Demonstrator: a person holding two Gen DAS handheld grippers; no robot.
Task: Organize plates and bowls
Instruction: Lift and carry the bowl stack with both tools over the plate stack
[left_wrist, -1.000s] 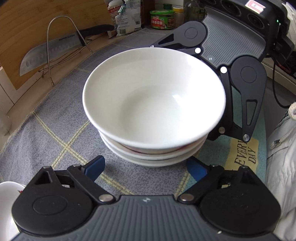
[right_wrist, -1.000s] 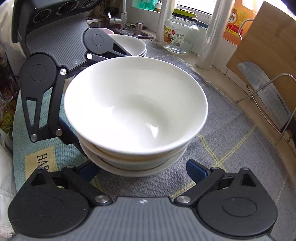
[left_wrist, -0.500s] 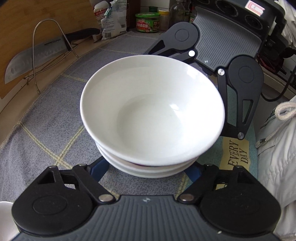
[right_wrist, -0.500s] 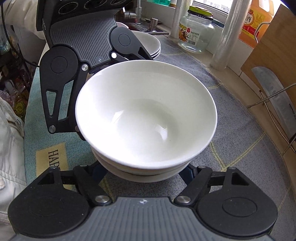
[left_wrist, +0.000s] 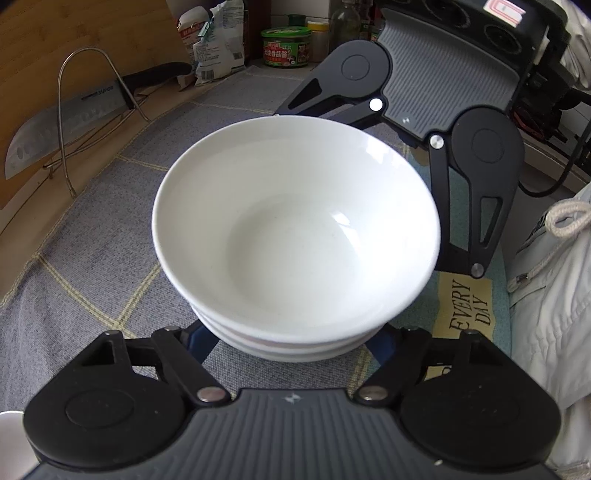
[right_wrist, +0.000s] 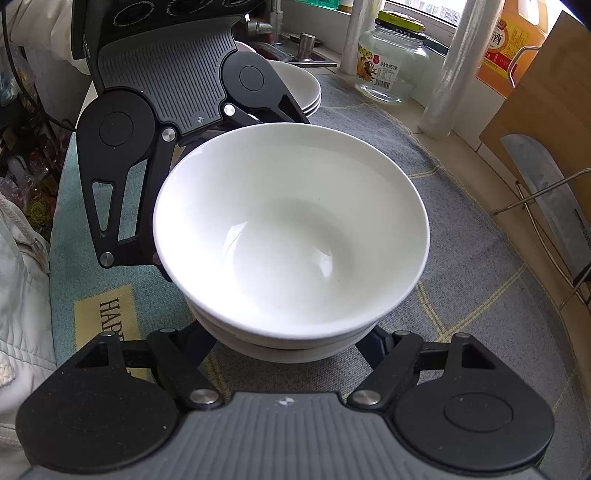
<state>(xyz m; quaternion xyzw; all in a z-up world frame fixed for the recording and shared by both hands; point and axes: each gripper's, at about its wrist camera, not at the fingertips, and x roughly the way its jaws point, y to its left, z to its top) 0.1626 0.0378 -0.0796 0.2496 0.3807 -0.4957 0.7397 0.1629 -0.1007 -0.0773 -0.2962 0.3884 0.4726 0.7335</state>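
Observation:
A stack of three white bowls (left_wrist: 295, 251) stands between both grippers; it also shows in the right wrist view (right_wrist: 291, 236). My left gripper (left_wrist: 291, 341) reaches under the stack's near side, its blue fingertips mostly hidden beneath the bowls. My right gripper (right_wrist: 291, 345) does the same from the opposite side. Each gripper's jaws are spread wide around the lowest bowl's base; whether they press on it is hidden. The right gripper's body (left_wrist: 443, 92) faces the left one across the stack. A second stack of white dishes (right_wrist: 299, 88) stands further back.
A grey checked cloth (left_wrist: 92, 229) covers the counter. A cleaver on a wire rack (left_wrist: 66, 122) leans against a wooden board. A glass jar (right_wrist: 391, 62), an oil bottle (right_wrist: 509, 48) and a green tin (left_wrist: 286, 46) stand at the back. A white jacket (left_wrist: 554, 314) is beside the counter.
Both grippers have pushed in closer under the bowl stack from opposite sides. Their blue fingertips, visible before, are now largely hidden beneath the bowls.

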